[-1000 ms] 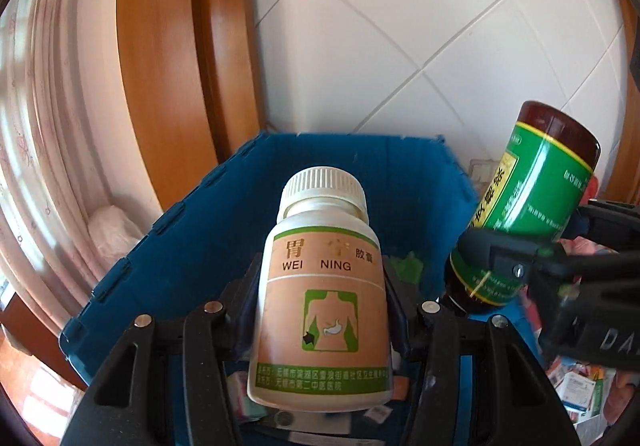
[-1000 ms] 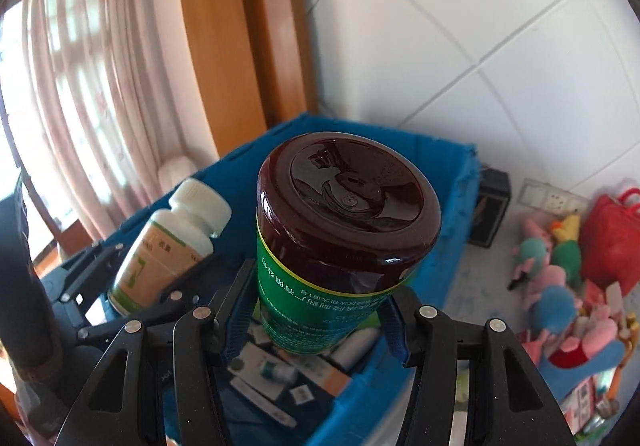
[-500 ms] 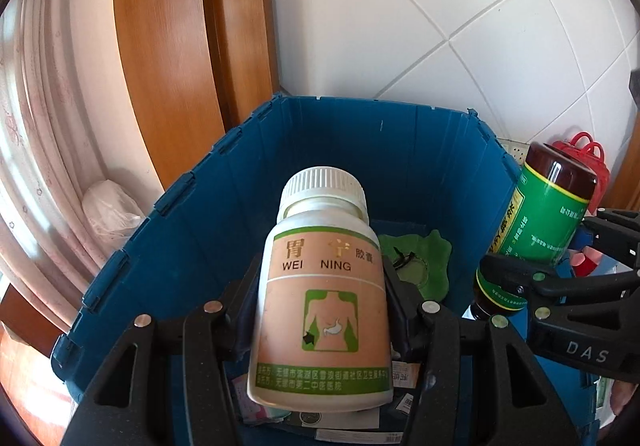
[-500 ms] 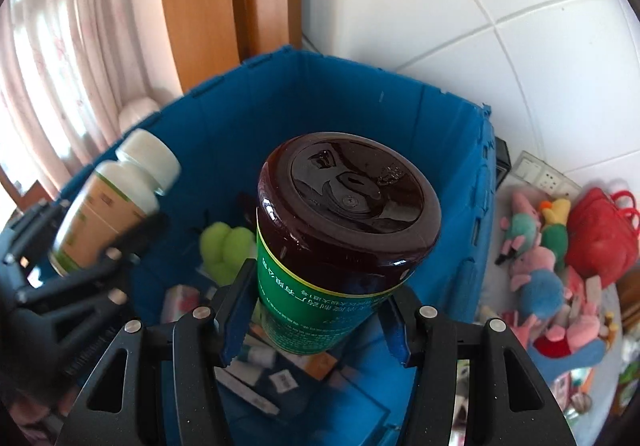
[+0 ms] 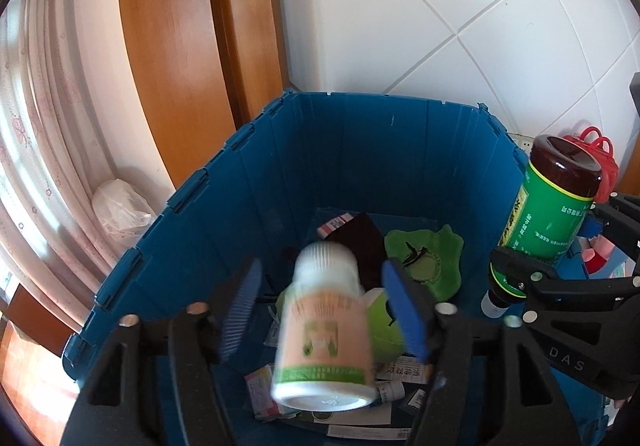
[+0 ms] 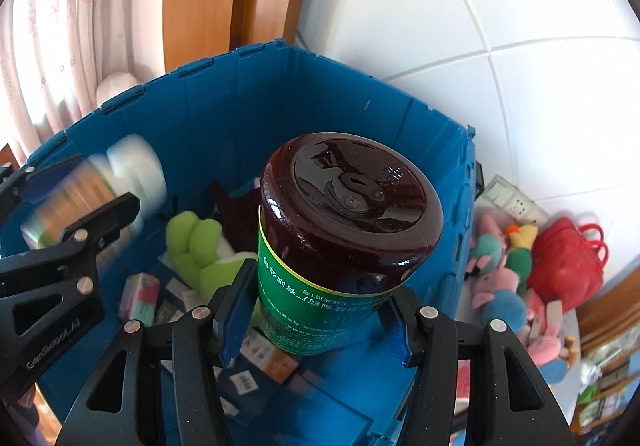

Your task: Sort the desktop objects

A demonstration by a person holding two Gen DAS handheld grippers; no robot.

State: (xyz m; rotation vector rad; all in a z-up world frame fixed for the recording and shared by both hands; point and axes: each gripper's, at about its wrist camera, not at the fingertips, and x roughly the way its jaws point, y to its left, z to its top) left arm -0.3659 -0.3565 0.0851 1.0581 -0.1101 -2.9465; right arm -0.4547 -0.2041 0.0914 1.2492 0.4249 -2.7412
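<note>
The left gripper (image 5: 322,316) was opening, and its pads had let go of the white bottle (image 5: 324,330), which was dropping into the blue bin (image 5: 360,134), so that one was nearly sorted. On the right, the right gripper (image 6: 316,320) squeezed the green jar (image 6: 340,246) above the bin.

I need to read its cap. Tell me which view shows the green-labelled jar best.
The right wrist view: the green-labelled jar fills the centre, its dark cap facing the camera, between the right gripper pads. The left wrist view shows it small, side-on, at the right edge.
</note>
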